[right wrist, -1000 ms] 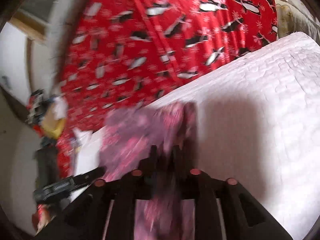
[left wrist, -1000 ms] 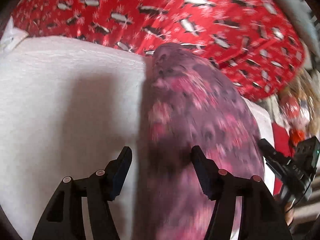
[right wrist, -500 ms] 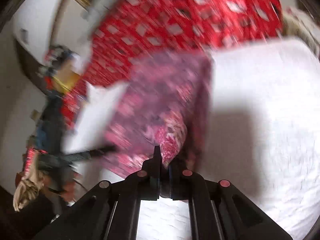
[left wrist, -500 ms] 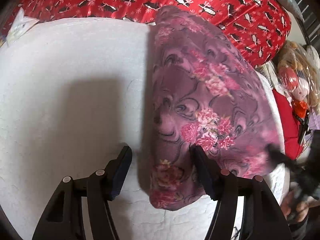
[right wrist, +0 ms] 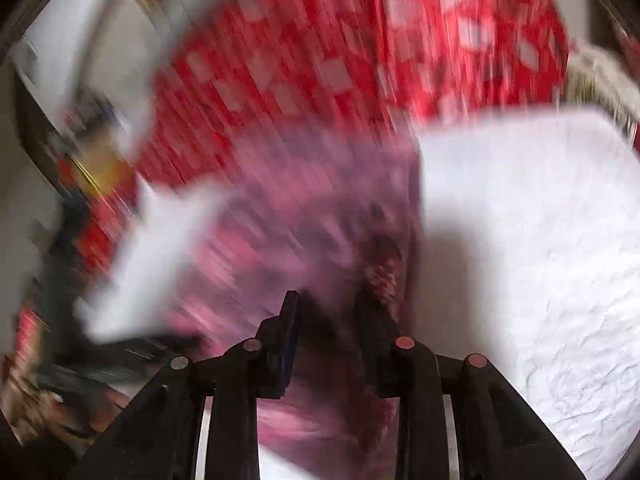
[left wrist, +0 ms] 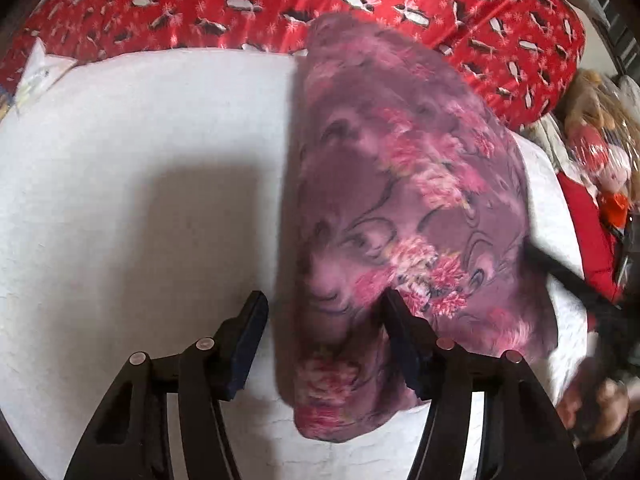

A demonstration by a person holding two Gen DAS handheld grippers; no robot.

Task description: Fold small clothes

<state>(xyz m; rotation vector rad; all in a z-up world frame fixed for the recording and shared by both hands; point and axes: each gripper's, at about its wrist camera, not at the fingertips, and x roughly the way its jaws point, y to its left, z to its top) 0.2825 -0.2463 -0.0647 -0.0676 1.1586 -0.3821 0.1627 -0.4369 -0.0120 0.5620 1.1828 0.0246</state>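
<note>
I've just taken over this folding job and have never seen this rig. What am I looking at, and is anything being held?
There is no robot. A person carries a handheld two-finger gripper in each hand, and each has a wide-angle camera looking along its fingers. One picture is from the left gripper, the other from the right gripper. A purple floral garment lies on a white quilted cover, with red patterned fabric behind it. The left jaws stand open over the garment's near edge without pinching it. The right view is blurred by motion. Its jaws are opening with the garment showing between them, so nothing looks gripped.
</note>
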